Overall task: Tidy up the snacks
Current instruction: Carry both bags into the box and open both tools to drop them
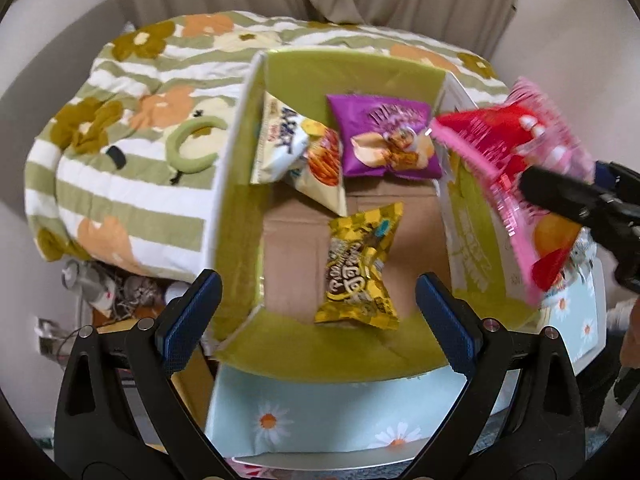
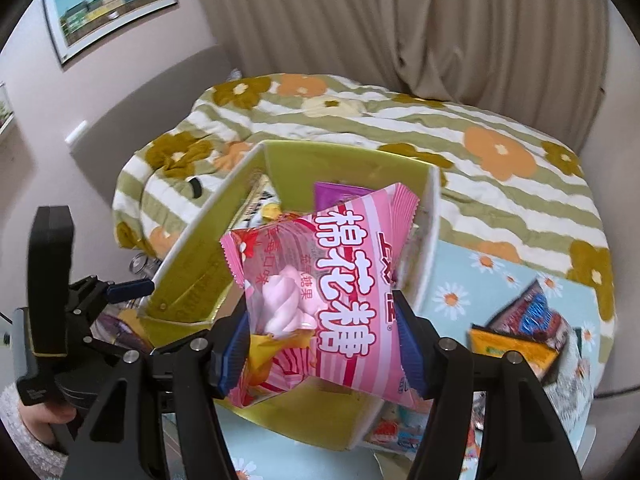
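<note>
An open green-lined cardboard box (image 1: 352, 68) holds a yellow snack pack (image 1: 360, 268), a purple pack (image 1: 384, 140), a white pack (image 1: 280, 140) and an orange-print pack (image 1: 324, 168). My left gripper (image 1: 316, 320) is open and empty just above the box's near edge. My right gripper (image 2: 316, 348) is shut on a pink marshmallow bag (image 2: 320, 280), held above the box (image 2: 200, 240). That bag shows blurred at the box's right wall in the left wrist view (image 1: 516, 184).
The box stands on a daisy-print cloth (image 1: 320, 416) beside a striped floral quilt (image 1: 132, 128). More snack packs (image 2: 528, 336) lie on the cloth to the right. Clutter (image 1: 100, 288) sits low at the left. Curtains hang behind.
</note>
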A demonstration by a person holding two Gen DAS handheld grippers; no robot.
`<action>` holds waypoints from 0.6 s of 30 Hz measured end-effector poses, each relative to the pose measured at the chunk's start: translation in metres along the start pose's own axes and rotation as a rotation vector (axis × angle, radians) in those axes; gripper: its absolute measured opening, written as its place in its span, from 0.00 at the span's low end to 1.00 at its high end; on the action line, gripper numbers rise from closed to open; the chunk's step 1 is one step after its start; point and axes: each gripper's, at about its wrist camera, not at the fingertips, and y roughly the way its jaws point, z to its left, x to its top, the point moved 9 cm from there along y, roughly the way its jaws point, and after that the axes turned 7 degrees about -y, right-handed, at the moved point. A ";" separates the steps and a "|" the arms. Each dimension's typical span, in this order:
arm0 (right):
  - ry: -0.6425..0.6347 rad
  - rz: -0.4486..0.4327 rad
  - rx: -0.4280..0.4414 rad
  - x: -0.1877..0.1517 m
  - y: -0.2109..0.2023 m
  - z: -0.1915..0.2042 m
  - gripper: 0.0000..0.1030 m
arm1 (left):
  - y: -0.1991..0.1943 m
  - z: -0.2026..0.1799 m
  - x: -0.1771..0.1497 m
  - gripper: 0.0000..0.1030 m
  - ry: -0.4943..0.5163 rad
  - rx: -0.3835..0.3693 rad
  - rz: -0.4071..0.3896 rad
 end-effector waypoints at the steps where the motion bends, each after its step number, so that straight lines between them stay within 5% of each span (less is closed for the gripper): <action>1: -0.005 0.011 0.019 0.002 0.006 0.003 0.59 | -0.002 0.002 0.001 0.94 -0.006 0.009 -0.007; 8: -0.025 0.058 0.105 0.007 0.034 0.017 0.60 | -0.012 0.018 0.003 0.94 -0.058 0.027 -0.027; 12: -0.043 0.058 0.135 0.002 0.042 0.023 0.81 | -0.009 0.028 -0.005 0.94 -0.086 0.039 -0.018; 18: -0.036 0.023 0.136 -0.004 0.038 0.023 0.94 | -0.004 0.036 -0.015 0.94 -0.113 0.028 -0.003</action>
